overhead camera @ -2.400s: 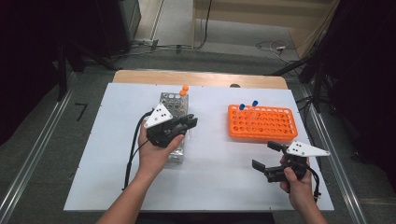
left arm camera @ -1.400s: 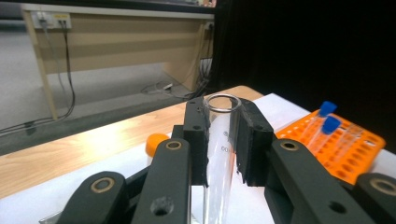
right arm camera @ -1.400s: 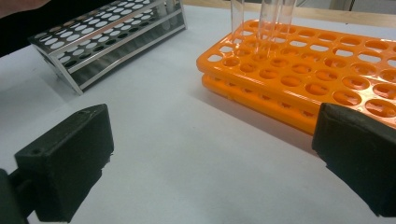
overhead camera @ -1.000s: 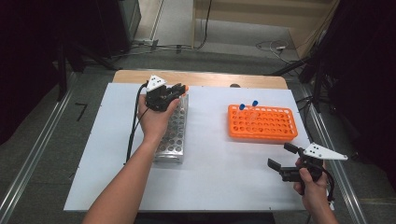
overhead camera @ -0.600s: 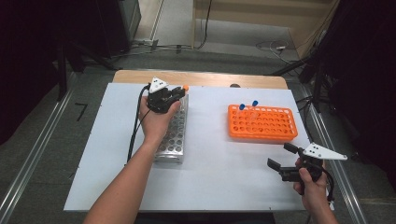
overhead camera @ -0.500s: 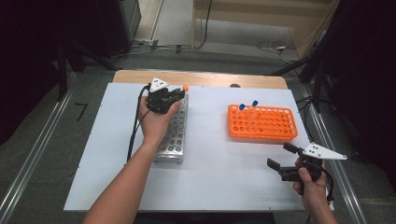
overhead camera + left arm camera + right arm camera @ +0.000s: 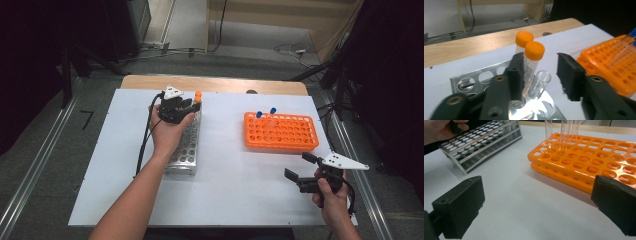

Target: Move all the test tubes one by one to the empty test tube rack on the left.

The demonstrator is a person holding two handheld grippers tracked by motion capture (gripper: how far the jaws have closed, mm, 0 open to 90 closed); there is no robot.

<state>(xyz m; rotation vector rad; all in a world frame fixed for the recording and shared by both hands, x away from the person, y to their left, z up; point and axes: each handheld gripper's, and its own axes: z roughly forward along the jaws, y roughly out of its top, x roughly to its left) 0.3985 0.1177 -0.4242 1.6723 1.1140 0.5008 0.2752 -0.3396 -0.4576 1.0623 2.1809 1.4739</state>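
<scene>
My left tool point(image 7: 541, 75) sits at the far end of the shiny perforated metal tube rack point(image 7: 184, 145). Its jaws have just been opening and now stand released around a clear orange-capped tube point(image 7: 532, 62), which stands upright in the rack beside a second capped tube point(image 7: 522, 42). My right tool point(image 7: 300, 172) hovers wide open over the white worktop point(image 7: 240, 185), near the orange plastic tube rack point(image 7: 281, 132).

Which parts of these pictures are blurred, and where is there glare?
Left gripper view: the metal rack glares white below the orange-capped tubes, and the near fingers are soft. Right gripper view: the big black fingers are blurred, the orange rack sharper. High view: even light, dark surroundings.
</scene>
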